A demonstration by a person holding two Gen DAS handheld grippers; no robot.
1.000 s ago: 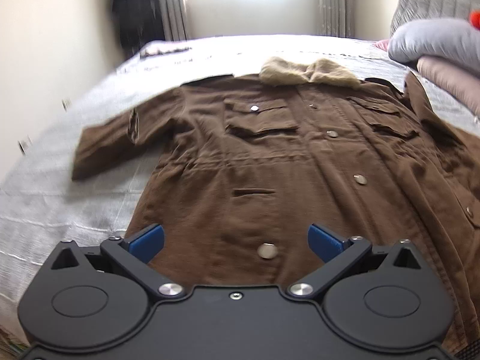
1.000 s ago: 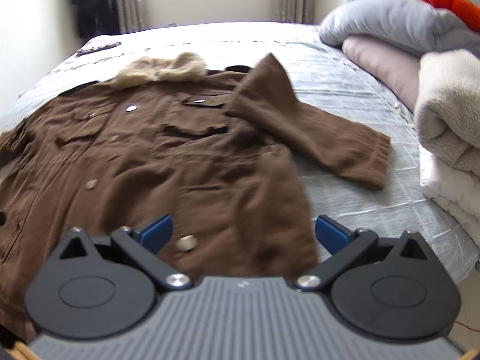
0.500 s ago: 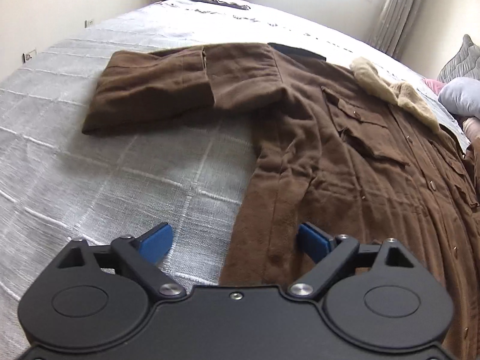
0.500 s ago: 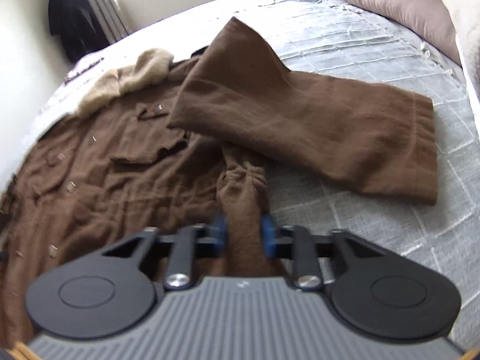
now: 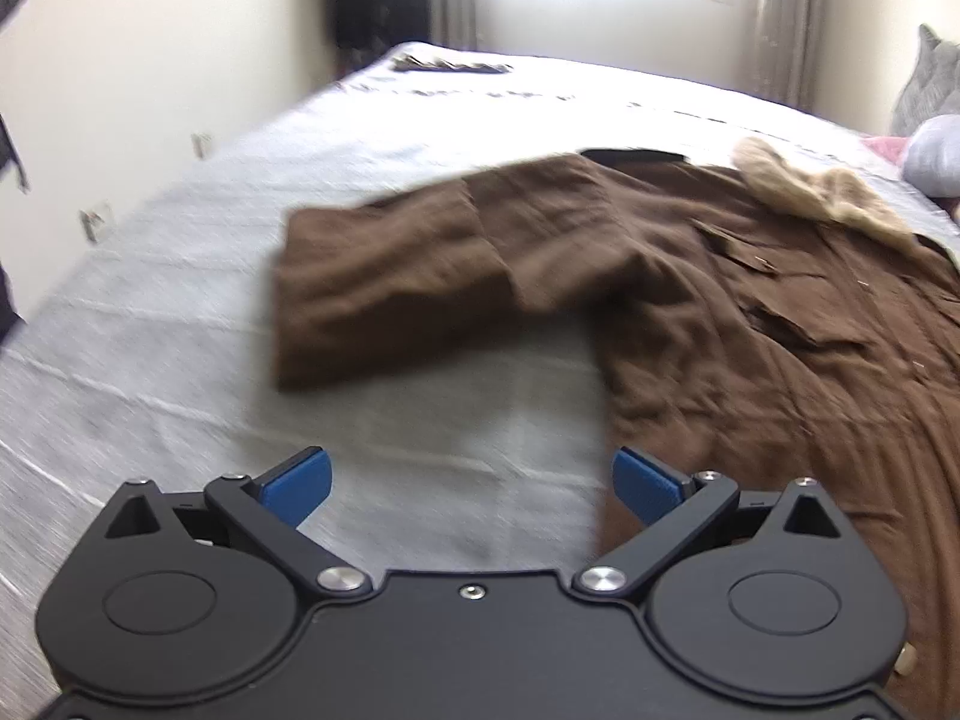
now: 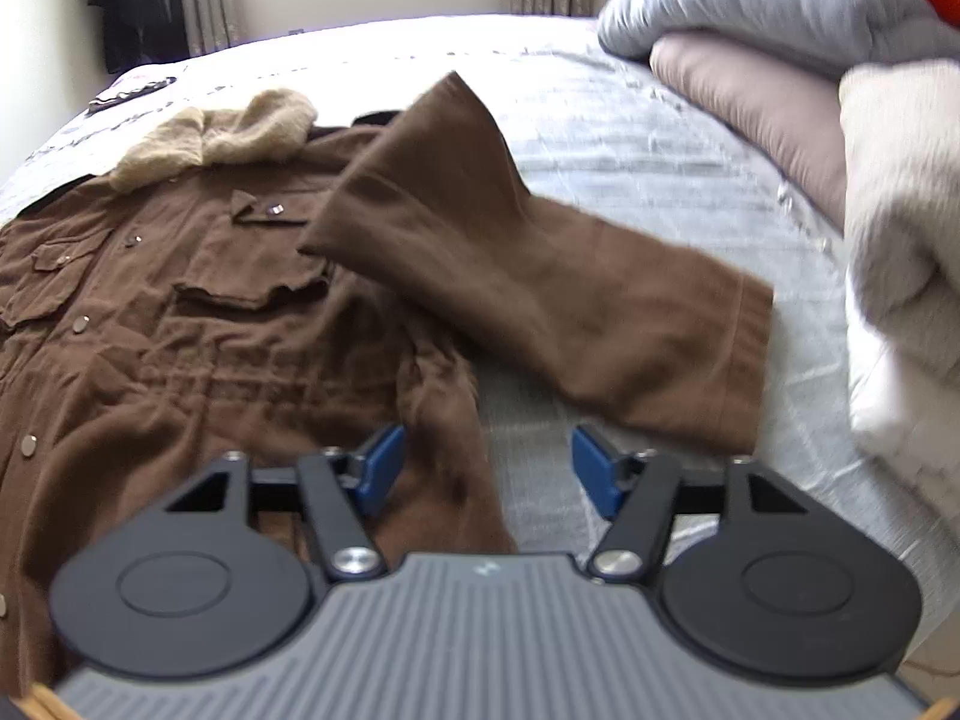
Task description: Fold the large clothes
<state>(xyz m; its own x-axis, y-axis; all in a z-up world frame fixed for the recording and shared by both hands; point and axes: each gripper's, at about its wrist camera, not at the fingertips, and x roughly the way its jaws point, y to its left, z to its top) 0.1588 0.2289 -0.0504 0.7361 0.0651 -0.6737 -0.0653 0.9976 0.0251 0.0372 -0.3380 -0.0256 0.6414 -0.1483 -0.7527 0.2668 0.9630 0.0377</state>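
A large brown coat (image 5: 780, 324) with a beige fleece collar (image 5: 822, 192) lies face up on the bed. In the left wrist view its left sleeve (image 5: 420, 300) stretches out over the bedspread. My left gripper (image 5: 471, 483) is open and empty, over bare bedspread beside the coat's left side edge. In the right wrist view the coat (image 6: 180, 324) fills the left half and its right sleeve (image 6: 540, 276) lies angled across the bedspread. My right gripper (image 6: 486, 468) is open, straddling the coat's bunched right side edge (image 6: 444, 420).
The grey bedspread (image 5: 150, 360) covers the bed. Stacked pillows and folded blankets (image 6: 840, 120) lie along the right side. A wall (image 5: 150, 60) runs close along the left edge. A dark flat object (image 5: 450, 65) lies at the far end.
My right gripper, shut on the coat's bunched side edge half a second ago, has opened and let it go. My left gripper has shifted left, off the coat's edge; the view is blurred.
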